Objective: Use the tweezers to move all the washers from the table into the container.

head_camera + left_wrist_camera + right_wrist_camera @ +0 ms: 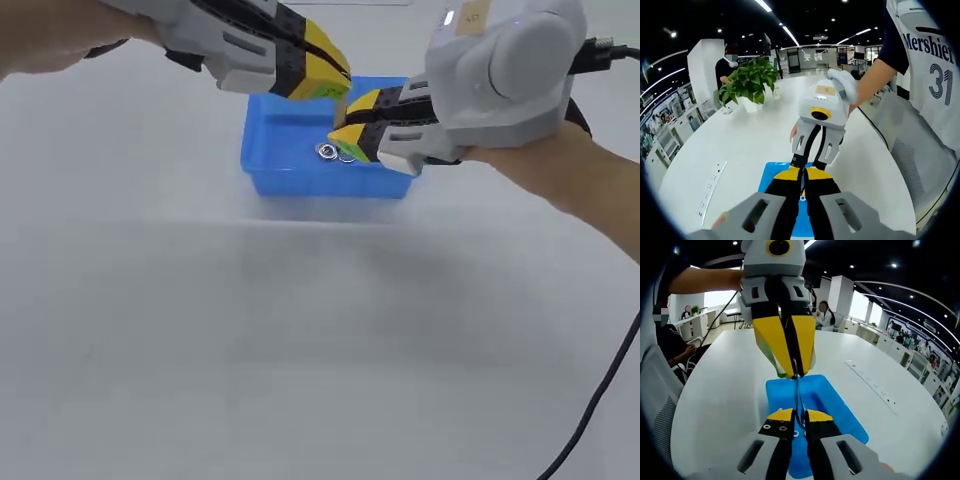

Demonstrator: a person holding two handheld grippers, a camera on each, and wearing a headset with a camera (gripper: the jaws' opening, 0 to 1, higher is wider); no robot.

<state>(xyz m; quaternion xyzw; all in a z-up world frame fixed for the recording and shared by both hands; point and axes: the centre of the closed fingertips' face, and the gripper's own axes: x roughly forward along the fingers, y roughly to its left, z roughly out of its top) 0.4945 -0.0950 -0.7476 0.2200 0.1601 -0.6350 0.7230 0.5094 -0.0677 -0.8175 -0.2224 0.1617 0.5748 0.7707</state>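
Washers (pixel 327 151) lie in container (pixel 290 183). Left tool (pixel 794 371), right tool (pixel 800 416) both clamped on tweezers (pixel 797 395) above it. We advise relaxing right tool gently, tips low.

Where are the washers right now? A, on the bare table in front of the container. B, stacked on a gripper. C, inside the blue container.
C: the head view shows the washers lying on the floor of the blue container.
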